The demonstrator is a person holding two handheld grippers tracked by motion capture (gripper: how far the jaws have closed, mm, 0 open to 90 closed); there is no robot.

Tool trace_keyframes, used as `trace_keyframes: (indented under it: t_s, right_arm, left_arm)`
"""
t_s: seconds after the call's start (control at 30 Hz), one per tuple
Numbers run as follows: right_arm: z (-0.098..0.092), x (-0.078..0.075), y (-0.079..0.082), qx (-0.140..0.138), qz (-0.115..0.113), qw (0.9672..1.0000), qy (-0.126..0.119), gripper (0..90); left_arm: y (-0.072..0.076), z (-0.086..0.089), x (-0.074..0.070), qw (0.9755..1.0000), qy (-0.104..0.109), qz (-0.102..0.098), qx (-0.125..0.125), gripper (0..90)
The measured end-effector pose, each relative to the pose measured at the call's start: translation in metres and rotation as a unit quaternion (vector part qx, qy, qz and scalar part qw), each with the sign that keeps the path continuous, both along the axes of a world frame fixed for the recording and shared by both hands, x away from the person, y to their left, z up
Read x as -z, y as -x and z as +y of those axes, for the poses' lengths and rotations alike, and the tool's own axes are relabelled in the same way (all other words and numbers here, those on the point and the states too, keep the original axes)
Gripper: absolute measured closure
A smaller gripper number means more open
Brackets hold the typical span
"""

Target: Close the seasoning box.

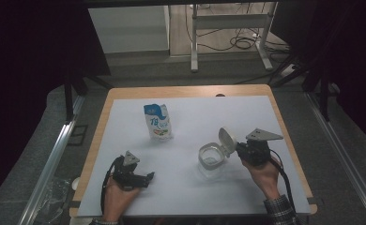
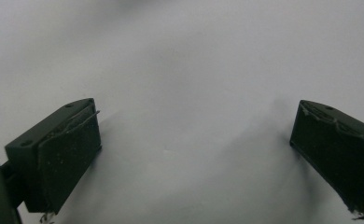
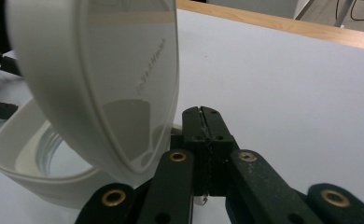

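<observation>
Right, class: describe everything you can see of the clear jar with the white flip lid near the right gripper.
The jar is low, round and clear, seemingly plastic, with a white collar around its mouth. It stands upright on the white table cover, right of centre. Its round white lid is flipped open and stands up at the jar's right side, faint raised lettering on its face. The shut right gripper sits right beside the lid; whether it pinches anything is unclear. Contents cannot be told.

The right gripper (image 3: 203, 140) is seen with its jaws pressed together, nothing visibly pinched. A white flip lid (image 3: 101, 79) is tilted up just left of them, hinged over the jar's white rim (image 3: 26, 172) below-left. Pale table (image 3: 287, 93) is spread beyond.
</observation>
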State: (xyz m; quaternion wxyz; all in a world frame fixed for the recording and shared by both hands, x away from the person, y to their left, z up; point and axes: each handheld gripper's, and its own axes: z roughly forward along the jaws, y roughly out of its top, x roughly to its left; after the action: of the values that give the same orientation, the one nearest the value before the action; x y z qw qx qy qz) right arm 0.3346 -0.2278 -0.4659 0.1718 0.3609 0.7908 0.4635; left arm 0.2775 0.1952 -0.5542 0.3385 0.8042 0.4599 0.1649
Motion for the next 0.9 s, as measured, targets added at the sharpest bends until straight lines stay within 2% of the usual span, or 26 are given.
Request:
trace_keyframes:
  t_s: [0.2, 0.57, 0.9]
  right_arm:
    - [-0.003, 0.001, 0.001, 0.005, -0.003, 1.0, 0.001, 88.6]
    - [-0.009, 0.003, 0.007, 0.014, -0.009, 0.9998, 0.008, 79.2]
    - [-0.02, 0.013, 0.014, 0.03, -0.006, 0.9995, 0.011, 71.9]
  left_arm:
    - [0.0, 0.0, 0.0, 1.0, 0.0, 0.0, 0.0, 1.6]
    - [0.0, 0.0, 0.0, 1.0, 0.0, 0.0, 0.0, 1.6]
    - [0.0, 0.0, 0.0, 1.0, 0.0, 0.001, 0.0, 1.6]
